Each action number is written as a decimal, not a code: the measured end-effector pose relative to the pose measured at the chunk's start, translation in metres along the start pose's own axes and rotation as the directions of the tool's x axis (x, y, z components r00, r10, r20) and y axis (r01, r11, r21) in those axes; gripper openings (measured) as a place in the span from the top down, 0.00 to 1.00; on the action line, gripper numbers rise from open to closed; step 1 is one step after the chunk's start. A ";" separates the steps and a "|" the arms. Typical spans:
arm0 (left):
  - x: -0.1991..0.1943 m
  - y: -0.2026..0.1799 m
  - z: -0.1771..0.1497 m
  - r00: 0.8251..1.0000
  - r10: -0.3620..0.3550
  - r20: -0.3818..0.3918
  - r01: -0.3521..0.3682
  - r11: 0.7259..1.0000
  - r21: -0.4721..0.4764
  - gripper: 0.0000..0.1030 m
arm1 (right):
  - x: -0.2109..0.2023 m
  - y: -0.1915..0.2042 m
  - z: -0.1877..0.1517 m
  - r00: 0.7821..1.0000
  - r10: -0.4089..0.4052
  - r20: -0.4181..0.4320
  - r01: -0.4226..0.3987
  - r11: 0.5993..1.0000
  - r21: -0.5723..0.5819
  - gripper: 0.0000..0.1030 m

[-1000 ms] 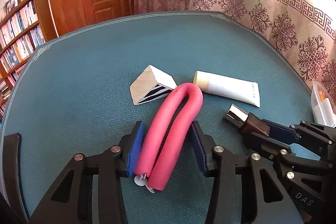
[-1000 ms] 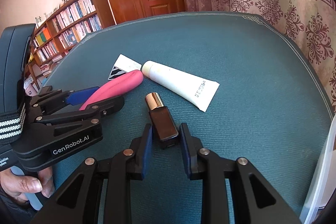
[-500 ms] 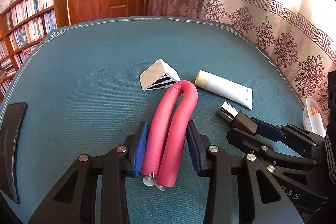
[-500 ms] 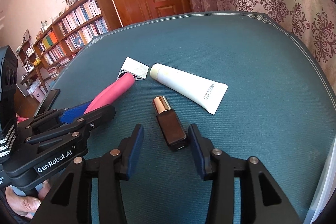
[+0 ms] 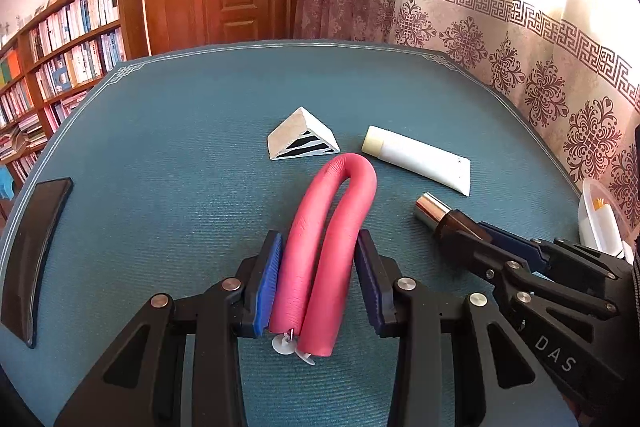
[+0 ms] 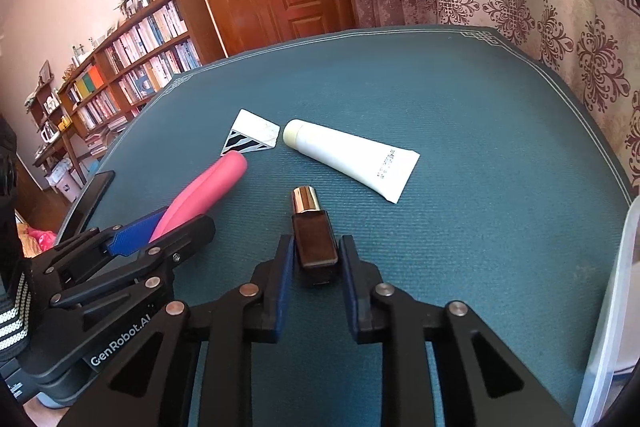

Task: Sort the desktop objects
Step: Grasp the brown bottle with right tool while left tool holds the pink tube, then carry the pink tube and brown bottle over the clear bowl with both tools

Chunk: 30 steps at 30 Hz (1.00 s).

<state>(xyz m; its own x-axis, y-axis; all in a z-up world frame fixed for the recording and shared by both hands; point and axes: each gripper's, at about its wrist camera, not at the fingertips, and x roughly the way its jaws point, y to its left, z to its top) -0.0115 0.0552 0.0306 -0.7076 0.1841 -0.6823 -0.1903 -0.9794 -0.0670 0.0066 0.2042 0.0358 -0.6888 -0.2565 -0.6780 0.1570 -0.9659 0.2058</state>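
Altogether, four loose items are counted on the blue-green desk (image 5: 168, 155), with one tool at work on each of two of them. One pink foam roller (image 5: 320, 255), bent double into a hairpin, is clamped by the left tool (image 5: 316, 283); both blue pads are pressed against its two legs, and the bend points away from the camera. Two small white discs are seen at the roller's cut ends. One dark brown bottle (image 6: 314, 239) with a shiny metal cap is lying on the desk between the pads of the right tool (image 6: 314, 275). The pads are set close on either side of the bottle, but a firm grip cannot be told from either view. One white tube (image 6: 352, 157) is lying flat beyond the bottle, its cap end just beside one white wedge-shaped block (image 6: 252, 135) with black stripes on one face. The block is placed near the bend of the roller, apart from it. One black curved object (image 5: 36, 251) is seen at the desk's left edge, and one clear plastic bin (image 5: 600, 223) at the right edge.
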 end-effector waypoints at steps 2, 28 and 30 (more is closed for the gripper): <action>-0.003 0.000 -0.002 1.000 -0.005 -0.003 0.005 1.000 -0.014 0.61 | -0.011 0.000 -0.002 1.000 -0.001 0.015 0.001 1.000 -0.002 0.78; -0.045 -0.097 -0.010 0.992 -0.126 -0.002 0.125 0.988 0.089 0.61 | -0.149 -0.105 -0.032 0.981 -0.138 0.139 0.113 0.978 0.174 0.78; -0.045 -0.108 -0.010 0.990 -0.139 -0.011 0.139 0.984 0.107 0.61 | -0.157 -0.118 -0.036 0.976 -0.165 0.145 0.135 0.971 0.199 0.78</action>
<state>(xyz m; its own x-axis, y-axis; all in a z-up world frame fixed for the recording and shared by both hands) 0.0479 0.1516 0.0613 -0.6669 0.3175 -0.6741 -0.3585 -0.9298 -0.0833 0.1220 0.3574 0.0925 -0.8003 -0.0858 -0.5934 -0.0809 -0.9652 0.2488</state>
